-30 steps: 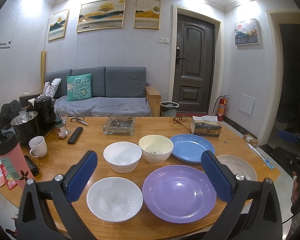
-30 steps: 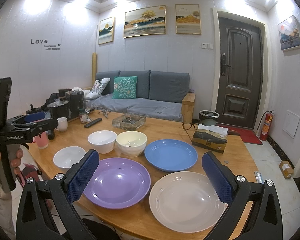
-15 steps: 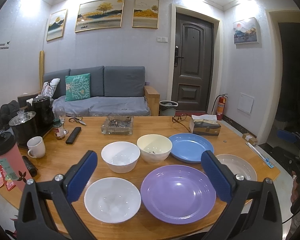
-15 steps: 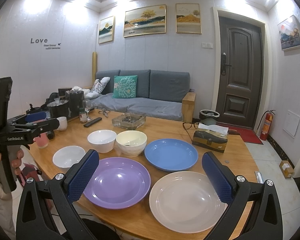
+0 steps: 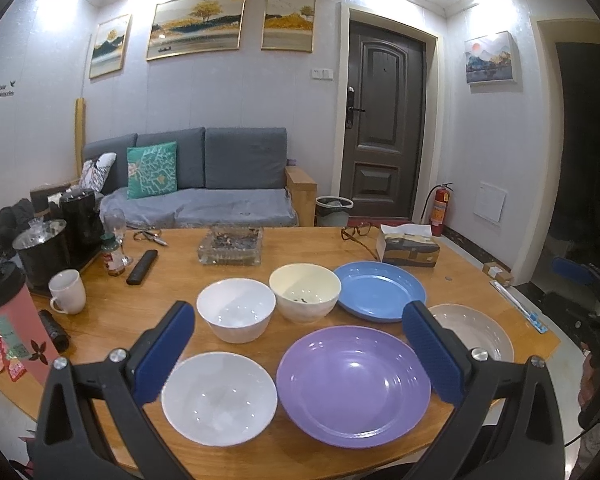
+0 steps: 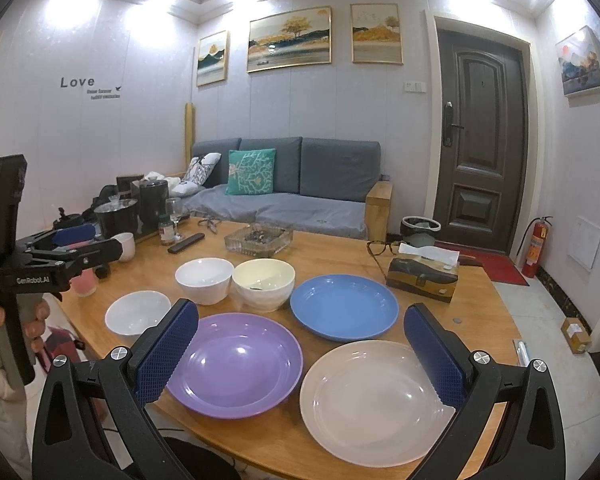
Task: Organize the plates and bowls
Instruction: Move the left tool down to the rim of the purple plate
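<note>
While nothing is yet gripped, best to start at the left: lower the left gripper (image 5: 298, 354), jaws wide and empty, over the near rim of the shallow white bowl (image 5: 219, 398) at the worktop (image 5: 172, 280) front edge, pinch the rim squarely, lift level. Behind it, a deeper white bowl (image 5: 236, 309) touching or nearly touching a cream bowl (image 5: 305, 291) with dark crumbs inside; likely to nest, smaller into larger. Further right, a glossy purple plate (image 6: 234, 364) at the front and a blue plate (image 6: 344, 306) behind, close together. Rightmost, a pale beige plate (image 6: 374, 400) by the near edge, under the right gripper (image 6: 300, 354), jaws likewise wide, holding nothing. Smooth glazed rims, probably slippery: a firm, slow bite advisable.
</note>
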The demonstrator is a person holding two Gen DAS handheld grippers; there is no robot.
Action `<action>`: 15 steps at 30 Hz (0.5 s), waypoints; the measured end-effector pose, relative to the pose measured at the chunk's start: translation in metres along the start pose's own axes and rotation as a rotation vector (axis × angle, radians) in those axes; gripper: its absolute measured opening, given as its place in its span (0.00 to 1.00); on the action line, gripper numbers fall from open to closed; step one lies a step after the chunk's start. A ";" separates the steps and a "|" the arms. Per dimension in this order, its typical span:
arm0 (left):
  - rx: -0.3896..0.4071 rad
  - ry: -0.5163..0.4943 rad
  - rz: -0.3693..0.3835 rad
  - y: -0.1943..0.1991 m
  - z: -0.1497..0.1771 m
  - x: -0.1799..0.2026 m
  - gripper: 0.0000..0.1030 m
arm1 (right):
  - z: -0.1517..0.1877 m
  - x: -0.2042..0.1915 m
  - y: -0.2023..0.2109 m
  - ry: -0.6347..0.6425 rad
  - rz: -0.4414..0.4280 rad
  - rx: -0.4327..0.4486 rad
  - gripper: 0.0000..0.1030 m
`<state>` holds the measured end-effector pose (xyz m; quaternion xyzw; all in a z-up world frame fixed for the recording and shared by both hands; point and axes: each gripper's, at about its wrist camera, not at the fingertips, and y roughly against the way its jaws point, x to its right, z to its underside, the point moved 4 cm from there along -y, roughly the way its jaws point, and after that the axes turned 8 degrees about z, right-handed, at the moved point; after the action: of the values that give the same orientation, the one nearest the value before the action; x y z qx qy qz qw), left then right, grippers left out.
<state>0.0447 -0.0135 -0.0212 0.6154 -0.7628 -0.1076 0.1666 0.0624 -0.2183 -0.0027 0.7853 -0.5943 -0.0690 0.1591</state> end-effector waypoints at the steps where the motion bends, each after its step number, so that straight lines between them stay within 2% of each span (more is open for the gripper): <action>1: -0.029 0.017 0.007 -0.004 0.002 -0.002 1.00 | 0.001 -0.001 0.000 0.001 0.004 -0.003 0.99; 3: -0.115 0.069 0.054 -0.018 0.011 -0.005 1.00 | 0.007 -0.005 -0.011 0.013 0.049 -0.047 0.99; 5: -0.247 0.122 0.135 -0.040 0.028 -0.004 1.00 | 0.019 -0.018 -0.033 0.031 -0.006 -0.139 0.98; 6: -0.280 0.128 0.137 -0.048 0.036 -0.004 1.00 | 0.029 -0.023 -0.045 0.037 -0.046 -0.190 0.97; 7: -0.301 0.126 0.130 -0.053 0.042 -0.003 0.99 | 0.037 -0.030 -0.053 0.046 -0.080 -0.228 0.91; 8: -0.332 0.125 0.132 -0.060 0.049 -0.002 0.99 | 0.045 -0.035 -0.059 0.056 -0.102 -0.263 0.78; 9: -0.355 0.130 0.141 -0.066 0.055 -0.001 0.99 | 0.056 -0.043 -0.070 0.067 -0.122 -0.319 0.71; 10: -0.369 0.133 0.145 -0.070 0.060 0.001 0.99 | 0.063 -0.046 -0.077 0.072 -0.132 -0.357 0.66; 12: -0.398 0.137 0.142 -0.078 0.070 0.003 0.99 | 0.081 -0.051 -0.092 0.064 -0.154 -0.424 0.63; 14: -0.415 0.147 0.145 -0.082 0.076 0.002 0.97 | 0.096 -0.054 -0.102 0.038 -0.179 -0.478 0.48; 15: -0.421 0.151 0.147 -0.083 0.078 0.001 0.93 | 0.102 -0.057 -0.105 0.028 -0.184 -0.496 0.46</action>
<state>0.0895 -0.0356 -0.1236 0.5163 -0.7516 -0.2055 0.3554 0.1118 -0.1558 -0.1383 0.7740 -0.4831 -0.2156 0.3480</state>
